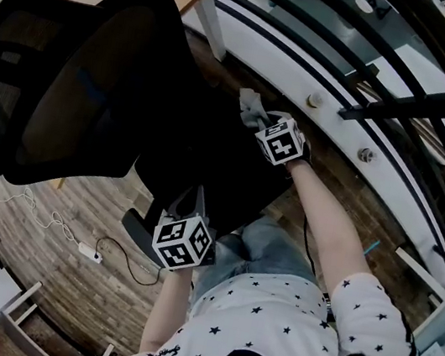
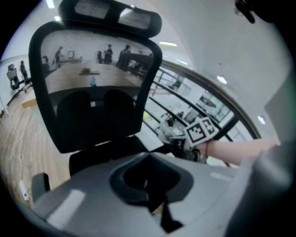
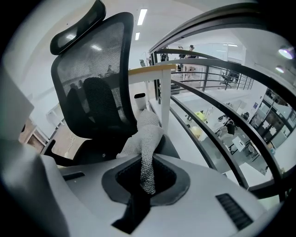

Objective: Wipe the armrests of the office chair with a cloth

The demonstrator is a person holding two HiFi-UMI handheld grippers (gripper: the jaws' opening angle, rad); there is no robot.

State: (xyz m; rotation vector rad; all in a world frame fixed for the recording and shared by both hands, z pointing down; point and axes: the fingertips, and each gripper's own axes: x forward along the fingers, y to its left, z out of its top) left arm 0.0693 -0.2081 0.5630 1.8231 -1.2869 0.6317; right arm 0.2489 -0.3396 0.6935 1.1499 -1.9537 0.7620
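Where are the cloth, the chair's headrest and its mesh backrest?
cloth (image 3: 147,134), right gripper view, on its bunched middle.
headrest (image 3: 77,31), right gripper view, centre of its curved pad.
mesh backrest (image 3: 92,78), right gripper view, middle of the mesh panel.

No word, brand or number can be read in any view. The cubes on the left gripper (image 1: 188,201) and right gripper (image 1: 260,118) bear only black-and-white square markers. The small print on the shirt (image 1: 265,325), near six o'clock in the head view, is too small to read.
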